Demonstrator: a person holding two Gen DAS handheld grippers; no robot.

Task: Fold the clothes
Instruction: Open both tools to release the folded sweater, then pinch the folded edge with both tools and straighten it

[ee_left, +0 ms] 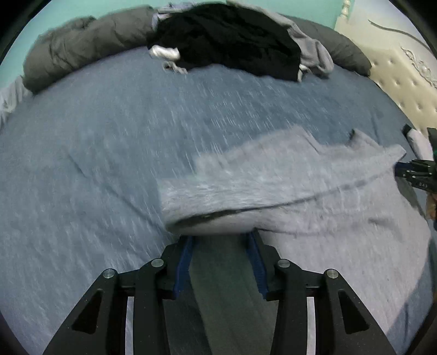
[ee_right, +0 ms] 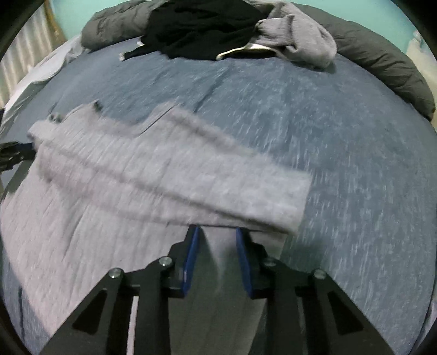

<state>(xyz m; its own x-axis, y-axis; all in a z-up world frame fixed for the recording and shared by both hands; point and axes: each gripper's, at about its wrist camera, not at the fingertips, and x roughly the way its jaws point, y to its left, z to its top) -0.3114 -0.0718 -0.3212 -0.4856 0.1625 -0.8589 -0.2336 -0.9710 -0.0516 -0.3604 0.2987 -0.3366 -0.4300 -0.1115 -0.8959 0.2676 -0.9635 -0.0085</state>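
A light grey garment is spread over the lower right of the left wrist view on a blue bedsheet. The left gripper and right gripper are held apart at its folded edge, nothing clamped. Dark clothes are heaped at the top.

Grey garment looks soft matt knit, tho blurred; bed sheet matt heathered cloth; claw matt black plastic w/ metal pins.
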